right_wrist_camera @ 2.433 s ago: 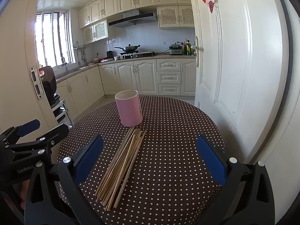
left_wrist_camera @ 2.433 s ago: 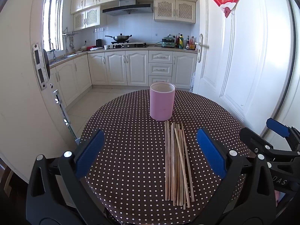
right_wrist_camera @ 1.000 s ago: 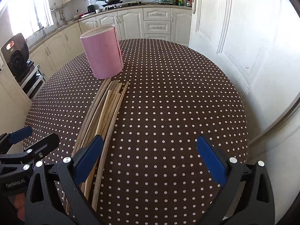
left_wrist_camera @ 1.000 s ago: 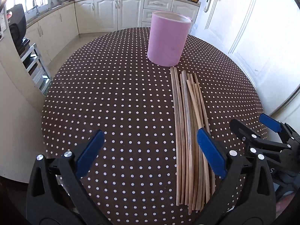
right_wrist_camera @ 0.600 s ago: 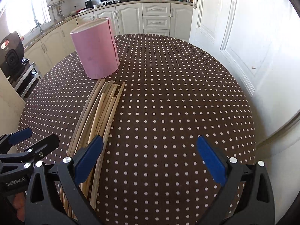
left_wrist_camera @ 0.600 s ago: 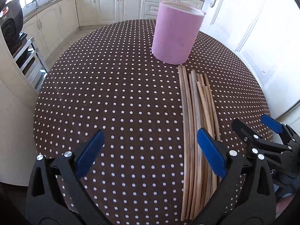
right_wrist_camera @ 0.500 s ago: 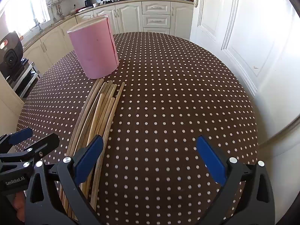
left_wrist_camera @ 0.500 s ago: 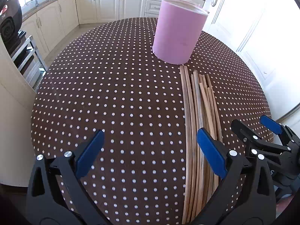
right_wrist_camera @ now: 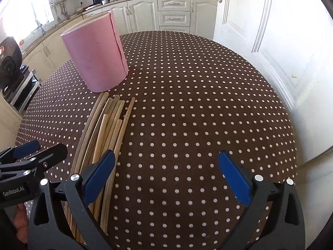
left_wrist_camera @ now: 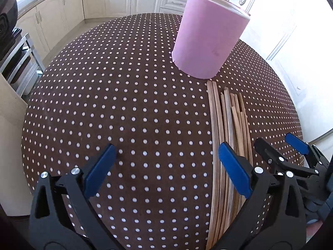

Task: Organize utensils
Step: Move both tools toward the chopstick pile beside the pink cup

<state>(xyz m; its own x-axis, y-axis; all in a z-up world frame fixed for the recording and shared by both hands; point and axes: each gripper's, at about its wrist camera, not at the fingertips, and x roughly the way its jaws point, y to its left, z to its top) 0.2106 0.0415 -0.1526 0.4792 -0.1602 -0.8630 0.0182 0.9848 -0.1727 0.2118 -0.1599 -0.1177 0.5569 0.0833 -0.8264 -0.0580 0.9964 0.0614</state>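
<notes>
A tall pink cylindrical holder (left_wrist_camera: pixel 210 35) (right_wrist_camera: pixel 96 54) stands upright on the round brown polka-dot table (left_wrist_camera: pixel 124 108) (right_wrist_camera: pixel 197 95). Several wooden chopsticks (left_wrist_camera: pixel 228 125) (right_wrist_camera: pixel 108 125) lie side by side just in front of it, running toward me. My left gripper (left_wrist_camera: pixel 166 166) hovers open over the table, its right finger above the left side of the bundle. My right gripper (right_wrist_camera: pixel 166 170) is open too, its left finger over the right side of the bundle. Each gripper shows at the edge of the other's view: the right gripper (left_wrist_camera: pixel 278 148), the left gripper (right_wrist_camera: pixel 39 152).
White kitchen cabinets (right_wrist_camera: pixel 174 14) and a counter run along the back. A white door (right_wrist_camera: pixel 260 20) stands close to the table's right edge. A metal rack (left_wrist_camera: pixel 14 66) with a dark appliance sits left of the table. A hand (right_wrist_camera: pixel 20 223) holds the left gripper.
Both grippers have come lower and farther forward over the table toward the holder. The chopsticks and holder have stayed in place. Both jaws stay wide apart.
</notes>
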